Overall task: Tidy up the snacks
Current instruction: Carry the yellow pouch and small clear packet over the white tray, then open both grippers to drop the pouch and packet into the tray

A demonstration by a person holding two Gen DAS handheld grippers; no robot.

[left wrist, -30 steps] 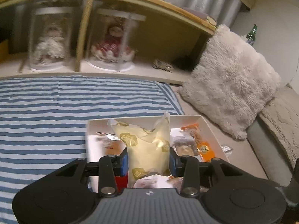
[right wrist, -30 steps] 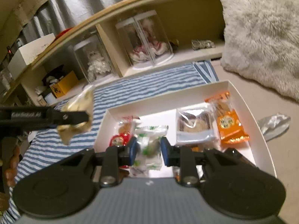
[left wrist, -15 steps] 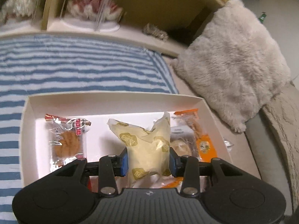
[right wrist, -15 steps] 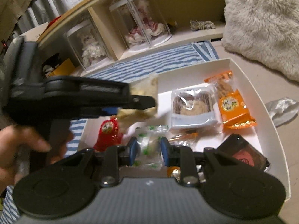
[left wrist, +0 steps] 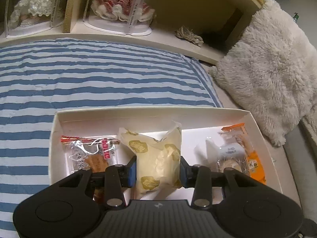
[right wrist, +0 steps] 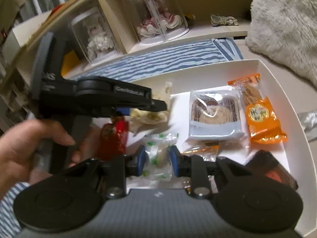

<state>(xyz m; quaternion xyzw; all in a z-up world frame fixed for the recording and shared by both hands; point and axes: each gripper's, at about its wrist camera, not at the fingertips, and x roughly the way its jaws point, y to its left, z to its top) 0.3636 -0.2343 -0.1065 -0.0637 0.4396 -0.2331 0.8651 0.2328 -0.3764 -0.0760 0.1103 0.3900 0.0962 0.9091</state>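
Observation:
My left gripper (left wrist: 158, 171) is shut on a pale yellow snack packet (left wrist: 156, 158) and holds it over the middle of the white box (left wrist: 138, 113). It also shows in the right wrist view (right wrist: 126, 111), low inside the box with the yellow packet (right wrist: 148, 117). My right gripper (right wrist: 156, 161) is shut on a clear packet with green print (right wrist: 158, 158) at the near side of the box (right wrist: 293, 107). In the box lie a clear cracker packet (left wrist: 89, 156), a brown cake packet (right wrist: 214, 113), an orange packet (right wrist: 259, 113) and a red packet (right wrist: 114, 136).
The box rests on a blue striped blanket (left wrist: 89, 79). A fluffy grey cushion (left wrist: 267, 69) lies to the right. A shelf with dolls in clear cases (left wrist: 118, 6) stands behind. A dark packet (right wrist: 271, 170) sits in the near right corner of the box. A silver wrapper (right wrist: 309, 119) lies outside it.
My left gripper has moved with the yellow packet from outside the box to over and down into it. My right gripper has stayed shut on the green-print packet, nearly still.

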